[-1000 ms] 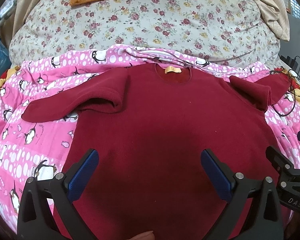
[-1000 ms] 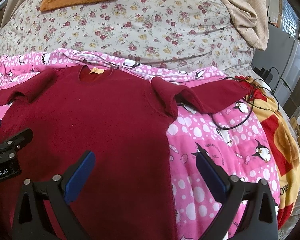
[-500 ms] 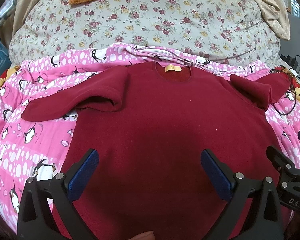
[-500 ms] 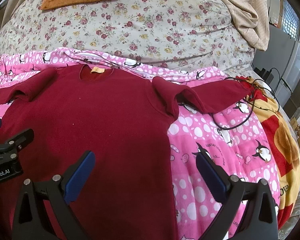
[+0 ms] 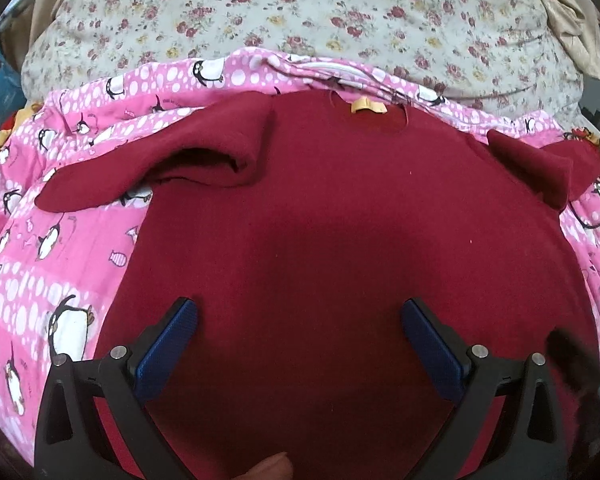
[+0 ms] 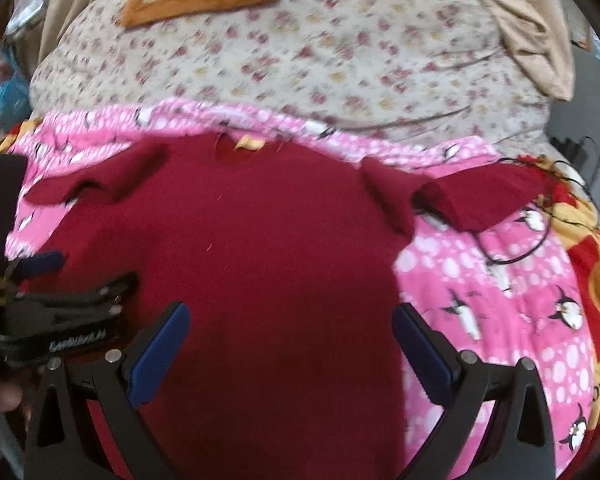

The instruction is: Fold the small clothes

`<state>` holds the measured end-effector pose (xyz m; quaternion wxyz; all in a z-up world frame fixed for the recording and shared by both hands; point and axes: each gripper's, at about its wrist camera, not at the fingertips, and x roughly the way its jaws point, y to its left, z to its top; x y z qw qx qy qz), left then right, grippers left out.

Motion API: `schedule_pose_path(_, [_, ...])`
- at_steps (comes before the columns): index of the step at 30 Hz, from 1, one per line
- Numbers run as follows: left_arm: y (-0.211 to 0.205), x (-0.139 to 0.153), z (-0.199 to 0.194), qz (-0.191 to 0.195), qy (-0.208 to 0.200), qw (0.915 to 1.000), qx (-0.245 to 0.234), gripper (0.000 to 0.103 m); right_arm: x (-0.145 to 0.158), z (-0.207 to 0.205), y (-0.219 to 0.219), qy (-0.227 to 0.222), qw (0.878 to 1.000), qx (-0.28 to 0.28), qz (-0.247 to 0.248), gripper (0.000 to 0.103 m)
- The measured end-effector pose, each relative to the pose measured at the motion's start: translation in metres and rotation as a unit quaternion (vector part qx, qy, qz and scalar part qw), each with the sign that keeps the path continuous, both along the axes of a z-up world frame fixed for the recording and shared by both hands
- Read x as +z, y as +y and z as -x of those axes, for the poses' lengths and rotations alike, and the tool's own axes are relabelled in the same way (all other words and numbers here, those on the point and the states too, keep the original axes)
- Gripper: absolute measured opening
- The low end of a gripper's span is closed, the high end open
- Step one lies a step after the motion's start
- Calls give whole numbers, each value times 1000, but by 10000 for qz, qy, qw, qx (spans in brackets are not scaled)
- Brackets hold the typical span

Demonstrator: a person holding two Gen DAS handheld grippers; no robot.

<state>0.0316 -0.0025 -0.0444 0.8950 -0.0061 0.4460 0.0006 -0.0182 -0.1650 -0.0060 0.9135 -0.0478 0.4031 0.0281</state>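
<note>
Two views, left wrist first.
Left view, sweater: dark red sweater [image 5: 320, 220] lies flat, collar at upper centre, on pink penguin blanket [image 5: 28, 264]; spread for folding.
Left view, gripper: left gripper [image 5: 300, 344] empty, jaws wide apart above the lower body.
Left view, sleeve: left sleeve [image 5: 148, 172] bunched at upper left, not yet tucked.
Right view, gripper: right gripper [image 6: 290, 352] jaws spread, empty, straddling the sweater's right edge; likely lining up on it.
Right view, sleeve: right sleeve [image 6: 472, 196] trails toward the black cable [image 6: 512, 248].

A bed carries everything, spread with a pink penguin-print quilt [image 5: 60, 248]. A dark red sweater [image 5: 340, 240] lies flat on the quilt at frame centre, neckline toward the top. A floral duvet [image 5: 300, 12] is heaped across the upper frame. A thin black cable [image 6: 512, 248] loops on the quilt at right.
</note>
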Motion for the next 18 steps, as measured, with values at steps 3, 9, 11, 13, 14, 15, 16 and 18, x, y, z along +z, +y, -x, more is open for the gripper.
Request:
schedule_pose_path(3, [0,-3,1,-19,-22,10000,-14,93,-17,-9,-1,511,9983,51,-273,102])
schedule_pose_path(9, [-1,-4,6,-44,-121,9999,-4,93,-39,-14,0,814,9960,72,-362,103])
schedule_pose_path(11, [-2,-4,7,-74,-136,9999,-15,93,-40,-9,3,697,9971,96,-298,103])
schedule_pose_path(13, [-3,-4,7,-98,-166,9998,-1,93,-41,-6,6,592,9980,131,-186,103])
schedule_pose_path(14, [-4,-4,8,-130,-188,9997,16,93,-41,-5,7,583,9981,142,-128,103])
schedule_pose_path(15, [-4,-4,9,-159,-205,9997,24,93,-40,-5,8,571,9982,146,-86,103])
schedule_pose_path(16, [-5,-4,9,-188,-222,9996,27,93,-40,-5,8,560,9983,147,-78,102])
schedule_pose_path(18, [-5,-4,10,-220,-236,9995,31,93,-40,-5,8,555,9983,178,-51,102])
